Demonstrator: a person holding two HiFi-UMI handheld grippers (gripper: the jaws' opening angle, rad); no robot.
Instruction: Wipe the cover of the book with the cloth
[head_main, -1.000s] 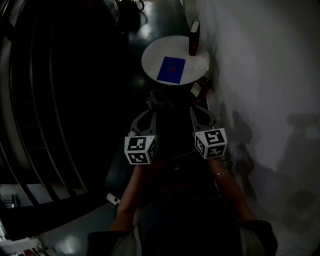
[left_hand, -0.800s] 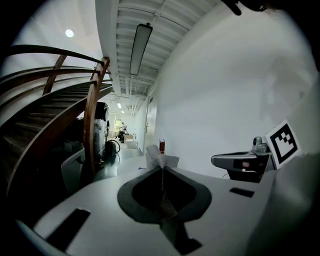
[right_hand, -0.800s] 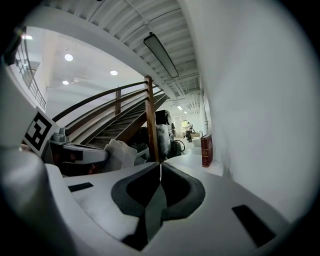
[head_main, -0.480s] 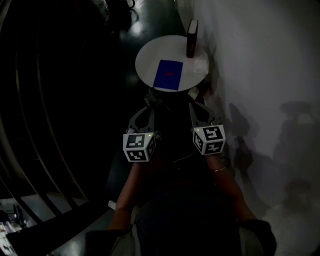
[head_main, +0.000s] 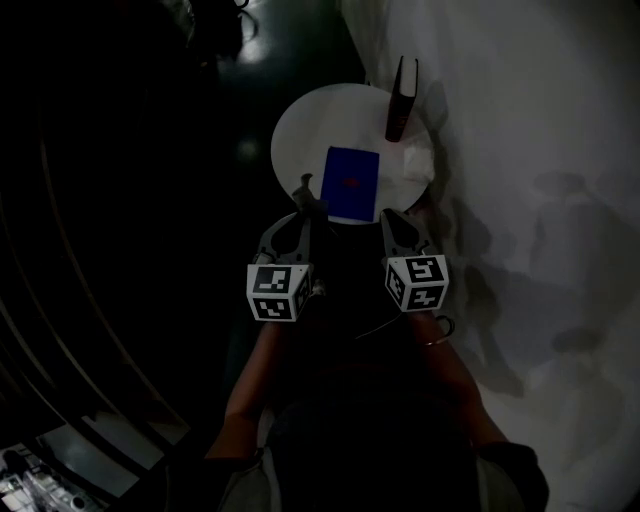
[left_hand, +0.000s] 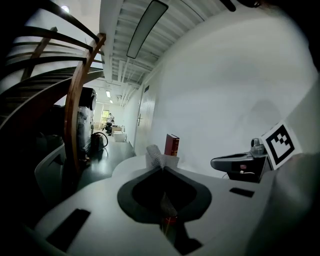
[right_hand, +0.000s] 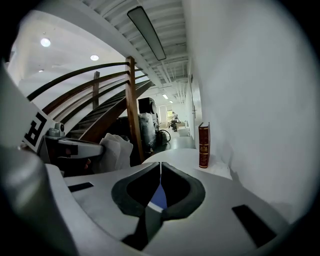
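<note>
Left tongs (left_hand: 161, 167) are pressed together on the cloth (left_hand: 159, 157). A crumpled tuft of the cloth projects past the tips. A further fold shows in the gap behind them.

Right tongs (right_hand: 160, 165) are pressed together with nothing between them. The tips meet in a thin line.

Position, head view:
- Both tongs point forward side by side, a little apart, toward the round white surface (head_main: 300, 140).
- Left tongs (head_main: 303, 212) reach the near edge of the surface. The cloth (head_main: 305, 184) sits just beside the near left corner of the blue book (head_main: 351, 184).
- Right tongs (head_main: 396, 220) sit at the near edge, just right of the blue book's near end.

Blue book: lies flat, cover up, on the near half of the surface. In the right gripper view a strip of it (right_hand: 159, 196) shows below the closed tips. Contact between cloth and cover cannot be determined.

Red book (head_main: 399, 105): stands upright at the far right of the surface, next to the white wall (head_main: 520, 150), well apart from the blue book. It also appears in the left gripper view (left_hand: 171, 145) and the right gripper view (right_hand: 203, 145).

The right gripper view shows the cloth (right_hand: 116, 152) bunched at the tip of the left tongs.
</note>
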